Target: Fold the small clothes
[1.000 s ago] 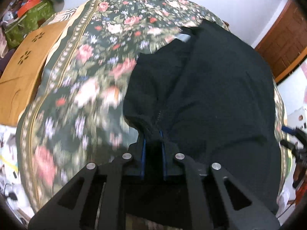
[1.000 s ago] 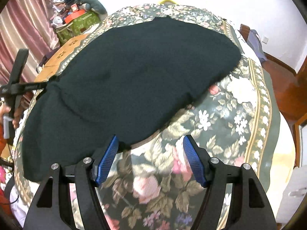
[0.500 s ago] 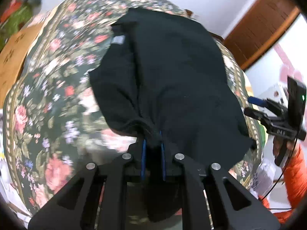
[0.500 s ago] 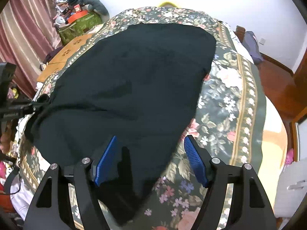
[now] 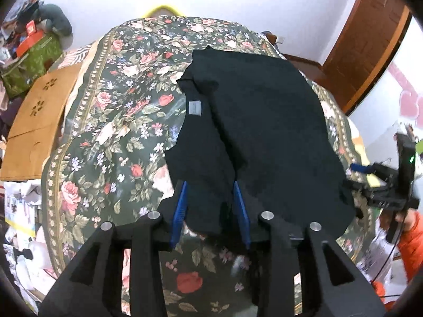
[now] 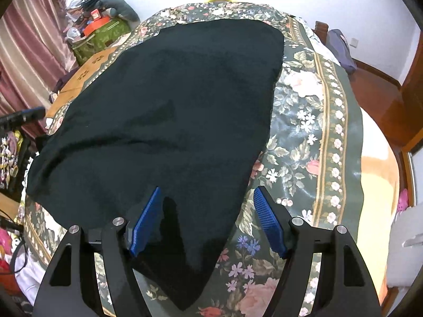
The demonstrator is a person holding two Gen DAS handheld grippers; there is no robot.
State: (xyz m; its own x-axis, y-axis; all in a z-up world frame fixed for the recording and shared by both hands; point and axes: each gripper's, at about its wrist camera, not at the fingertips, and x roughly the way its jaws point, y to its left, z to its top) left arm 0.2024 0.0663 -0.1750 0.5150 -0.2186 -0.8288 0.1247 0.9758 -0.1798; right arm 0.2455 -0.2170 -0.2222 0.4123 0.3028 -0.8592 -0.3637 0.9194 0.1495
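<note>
A black garment [image 5: 259, 121] lies spread on the floral bedspread [image 5: 113, 111], with a grey label [image 5: 194, 107] showing at its folded left side. My left gripper [image 5: 210, 206] is open, its blue pads either side of the garment's near corner, which lies loose between them. My right gripper [image 6: 208, 219] is open over the garment's [image 6: 171, 105] near right corner; the cloth runs between its fingers and droops toward the bed's edge. The right gripper also shows at the right in the left wrist view [image 5: 380, 182].
A brown wooden board [image 5: 39, 121] lies left of the bed beside a green bag [image 5: 29, 60] with clutter. A wooden door [image 5: 367, 42] stands at the right. Striped curtains [image 6: 29, 52] hang at the left in the right wrist view.
My left gripper has opened and let go of the garment corner it held shut before. The garment has been drawn across and laid flatter on the bed. My right gripper stays open.
</note>
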